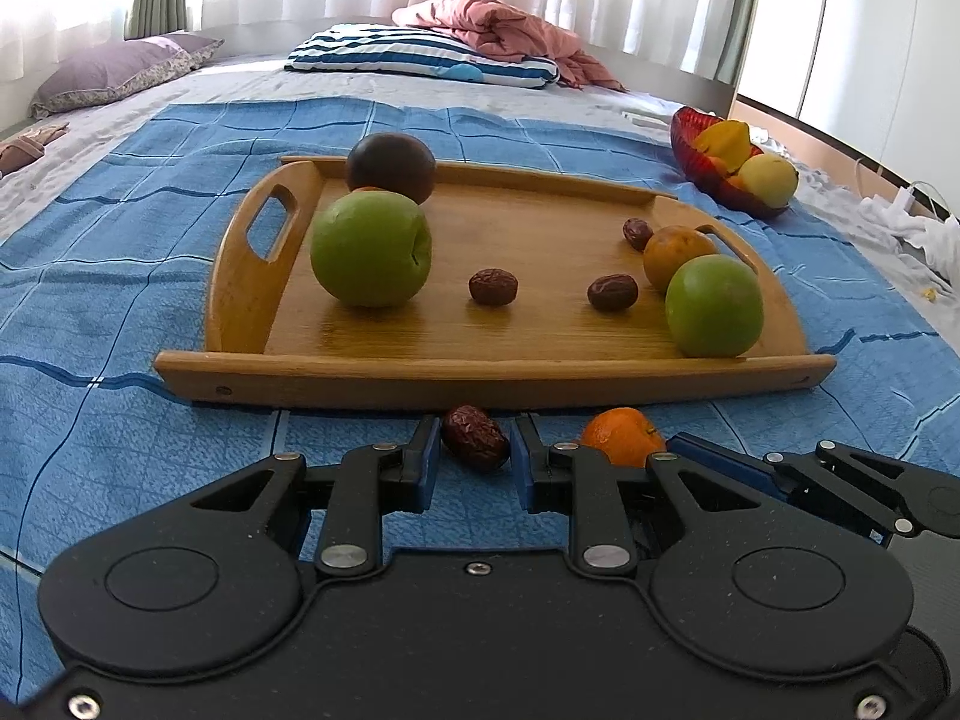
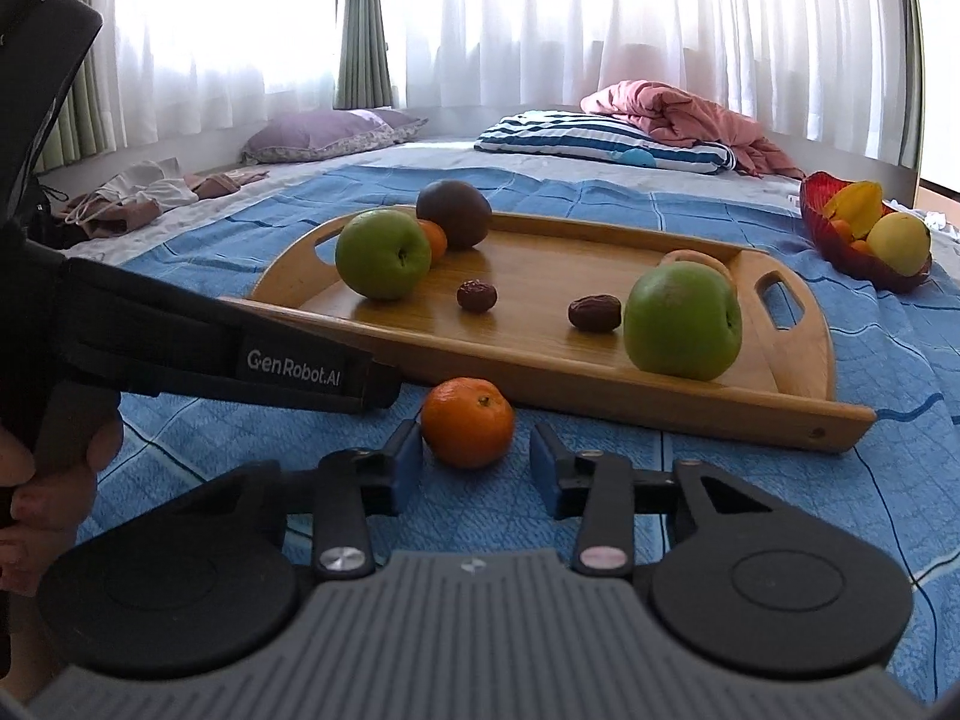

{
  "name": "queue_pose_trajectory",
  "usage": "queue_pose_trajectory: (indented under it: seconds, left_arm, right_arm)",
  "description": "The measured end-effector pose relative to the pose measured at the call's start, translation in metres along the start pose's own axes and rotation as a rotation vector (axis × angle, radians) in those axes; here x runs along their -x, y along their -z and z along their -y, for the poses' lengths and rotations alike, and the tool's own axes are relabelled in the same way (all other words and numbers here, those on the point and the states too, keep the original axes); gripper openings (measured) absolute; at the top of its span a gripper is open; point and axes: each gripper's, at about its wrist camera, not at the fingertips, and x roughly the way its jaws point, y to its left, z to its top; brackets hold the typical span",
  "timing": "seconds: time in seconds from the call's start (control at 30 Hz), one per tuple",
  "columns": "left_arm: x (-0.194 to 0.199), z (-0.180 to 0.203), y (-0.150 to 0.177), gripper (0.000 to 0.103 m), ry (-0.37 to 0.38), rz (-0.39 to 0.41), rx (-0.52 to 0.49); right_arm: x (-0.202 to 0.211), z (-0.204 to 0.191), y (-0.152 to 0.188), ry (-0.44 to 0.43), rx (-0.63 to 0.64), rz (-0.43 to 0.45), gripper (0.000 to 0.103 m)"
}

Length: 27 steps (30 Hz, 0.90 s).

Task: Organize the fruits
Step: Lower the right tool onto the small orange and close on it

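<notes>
two grippers low over blue blanket, left gripper (image 1: 475,450) clamped on date (image 1: 475,437), right gripper (image 2: 476,461) apart around mandarin (image 2: 467,422)

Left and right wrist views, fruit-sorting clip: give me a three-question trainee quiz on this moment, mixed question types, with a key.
1. True or false: the date between the left gripper fingers lies on the wooden tray.
2. Multiple choice: what sits between the open fingers of the right gripper? A) green apple B) mandarin C) date
3. Fill in: the number of green apples on the tray is ____.

Key
1. False: it lies on the blue blanket, in front of the tray's near rim.
2. B: the mandarin, on the blanket, with a gap visible on its right side.
3. Two: one near the left handle, one at the near right corner.
</notes>
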Motion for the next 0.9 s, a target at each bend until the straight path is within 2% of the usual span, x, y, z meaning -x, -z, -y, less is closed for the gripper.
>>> queue_pose_trajectory:
  seconds: [0.3,0.9]
  left_arm:
    - [-0.0002,-0.0009,0.0001,0.024,-0.001,0.001,-0.002]
    - [0.0021,-0.0016,0.0035,0.024,0.0,0.007,-0.02]
  right_arm:
    - [-0.0052,-0.0025,-0.0034,0.011,-0.007,0.006,0.039]
    - [0.0011,0.0018,-0.0003,0.037,-0.053,0.053,0.037]
